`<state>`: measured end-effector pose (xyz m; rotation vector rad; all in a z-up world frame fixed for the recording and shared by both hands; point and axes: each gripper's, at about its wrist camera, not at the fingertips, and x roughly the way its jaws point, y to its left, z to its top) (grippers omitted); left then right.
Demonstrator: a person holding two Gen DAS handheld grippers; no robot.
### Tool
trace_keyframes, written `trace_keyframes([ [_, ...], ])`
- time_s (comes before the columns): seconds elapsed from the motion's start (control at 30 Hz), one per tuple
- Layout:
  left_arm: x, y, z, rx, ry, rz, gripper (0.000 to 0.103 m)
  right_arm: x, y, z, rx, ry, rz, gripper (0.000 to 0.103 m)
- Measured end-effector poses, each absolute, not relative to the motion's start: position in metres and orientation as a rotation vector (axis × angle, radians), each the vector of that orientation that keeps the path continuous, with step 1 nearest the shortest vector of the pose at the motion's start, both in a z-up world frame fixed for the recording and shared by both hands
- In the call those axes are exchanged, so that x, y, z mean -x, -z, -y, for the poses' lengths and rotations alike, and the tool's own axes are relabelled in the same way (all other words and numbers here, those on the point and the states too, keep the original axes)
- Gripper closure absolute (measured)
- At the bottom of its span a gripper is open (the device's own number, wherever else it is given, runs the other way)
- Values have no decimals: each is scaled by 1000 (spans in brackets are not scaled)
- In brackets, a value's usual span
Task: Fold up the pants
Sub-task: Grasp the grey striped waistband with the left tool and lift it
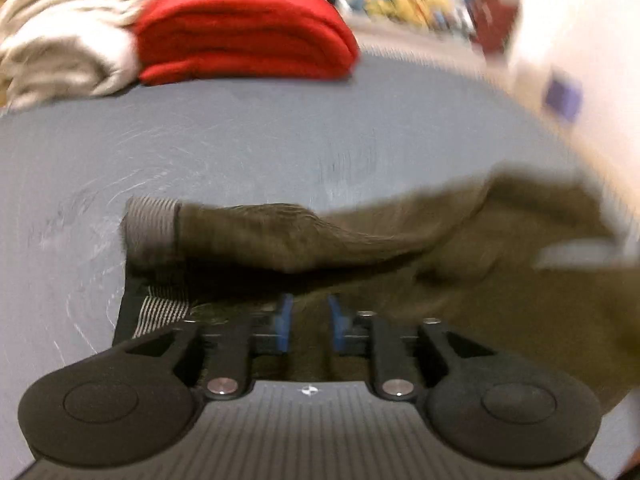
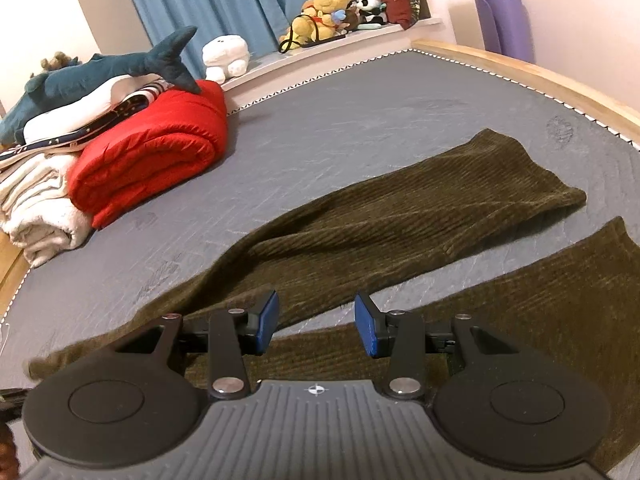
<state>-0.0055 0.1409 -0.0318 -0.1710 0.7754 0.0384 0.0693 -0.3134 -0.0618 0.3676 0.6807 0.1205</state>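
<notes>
- On the grey mattress [image 2: 360, 120]: olive-brown ribbed corduroy pants [image 2: 400, 220], legs splayed towards far right; soft, limp, light.
- Best hold: striped waistband [image 1: 150, 220], hems.
- Left gripper [image 1: 308, 326], right gripper [image 2: 316, 322]: jaws apart, holding nothing.

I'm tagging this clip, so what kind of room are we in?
Most likely a bedroom: a grey mattress in a wooden frame, plush toys on a ledge by blue curtains, and folded red bedding.

Olive ribbed pants [image 2: 400, 220], apparently striped waistband [image 1: 150, 216], red blanket [image 2: 152, 152].
</notes>
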Motion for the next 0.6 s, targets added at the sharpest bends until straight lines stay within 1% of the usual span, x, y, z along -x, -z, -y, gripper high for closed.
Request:
trace_keyframes([
  [0.03,12,24,-149,250,-48,-749,59,-68,64,313,-367,-119,-687,59],
  [0.07,16,20,-155,325,-53,-734,58,-67,66,314,-370,-122,-696,59],
  [0.17,22,26,-166,464,-53,-704,58,-63,69,315,-372,-130,-700,59],
  [0.33,10,47,-181,641,-71,-699,58,-62,72,325,-380,-107,-697,59],
  [0.47,-1,49,-182,625,-114,-688,58,-63,77,328,-380,-102,-705,58],
  [0.6,-30,39,-178,472,-137,-696,58,-67,81,331,-375,-94,-717,58],
])
